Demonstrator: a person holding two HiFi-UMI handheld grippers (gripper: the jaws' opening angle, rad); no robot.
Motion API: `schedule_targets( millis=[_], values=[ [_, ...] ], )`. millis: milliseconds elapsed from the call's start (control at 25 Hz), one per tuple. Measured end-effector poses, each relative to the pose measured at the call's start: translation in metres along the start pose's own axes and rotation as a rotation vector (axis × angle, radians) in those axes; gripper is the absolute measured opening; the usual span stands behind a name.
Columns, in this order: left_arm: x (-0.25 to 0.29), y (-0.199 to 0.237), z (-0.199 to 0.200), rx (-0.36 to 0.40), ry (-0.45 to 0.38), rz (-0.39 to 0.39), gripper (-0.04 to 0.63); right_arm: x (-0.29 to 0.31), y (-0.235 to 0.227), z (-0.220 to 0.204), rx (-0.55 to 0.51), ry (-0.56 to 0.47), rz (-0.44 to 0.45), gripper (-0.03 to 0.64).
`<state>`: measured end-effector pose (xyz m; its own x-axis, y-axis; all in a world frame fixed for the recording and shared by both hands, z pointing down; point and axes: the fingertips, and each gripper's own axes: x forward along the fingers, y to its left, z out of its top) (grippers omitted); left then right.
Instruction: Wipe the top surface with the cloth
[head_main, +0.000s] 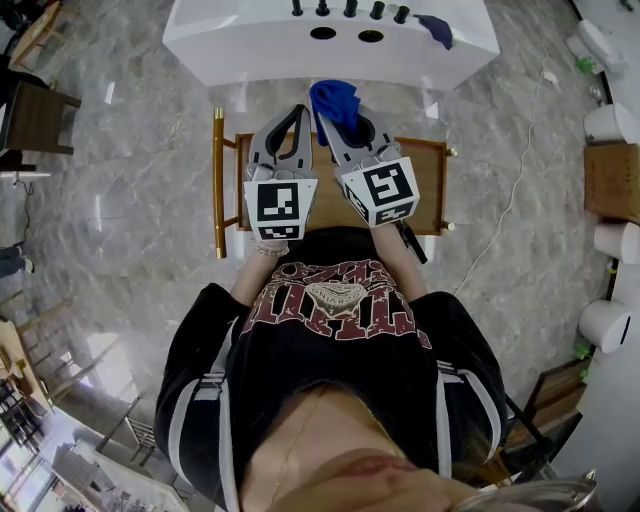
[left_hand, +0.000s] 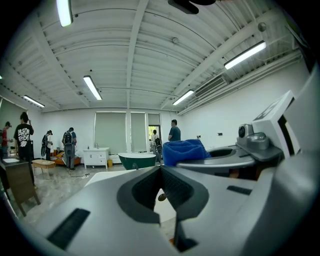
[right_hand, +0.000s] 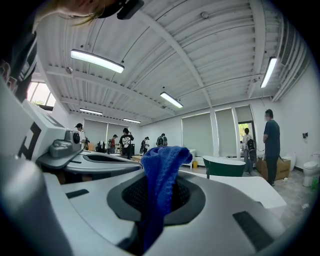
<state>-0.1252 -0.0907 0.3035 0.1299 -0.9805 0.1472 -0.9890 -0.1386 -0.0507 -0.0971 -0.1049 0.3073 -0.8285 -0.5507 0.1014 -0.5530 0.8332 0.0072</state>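
Observation:
I hold both grippers raised in front of my chest. My right gripper is shut on a blue cloth, which sticks up from between its jaws. My left gripper is beside it, shut, with nothing between its tips. In the left gripper view the blue cloth shows just to the right. A white unit with a flat top, two holes and a row of dark knobs stands ahead of both grippers. A second dark blue cloth lies on its right end.
A wooden stool with a gold frame stands below the grippers. A dark chair is at the left, white round tubs and a box at the right. A cable crosses the marble floor. Several people and a green bathtub are far off.

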Motion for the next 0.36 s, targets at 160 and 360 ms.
schedule_targets(
  millis=[160, 360],
  values=[
    [-0.0003, 0.0042, -0.0013, -0.016, 0.003, 0.001, 0.049, 0.0033, 0.0022, 0.0004, -0.002, 0.001, 0.004, 0.055],
    [-0.0004, 0.0066, -0.0009, -0.013, 0.004, 0.003, 0.049, 0.0059, 0.0036, 0.0005, -0.004, 0.006, 0.007, 0.055]
  ],
)
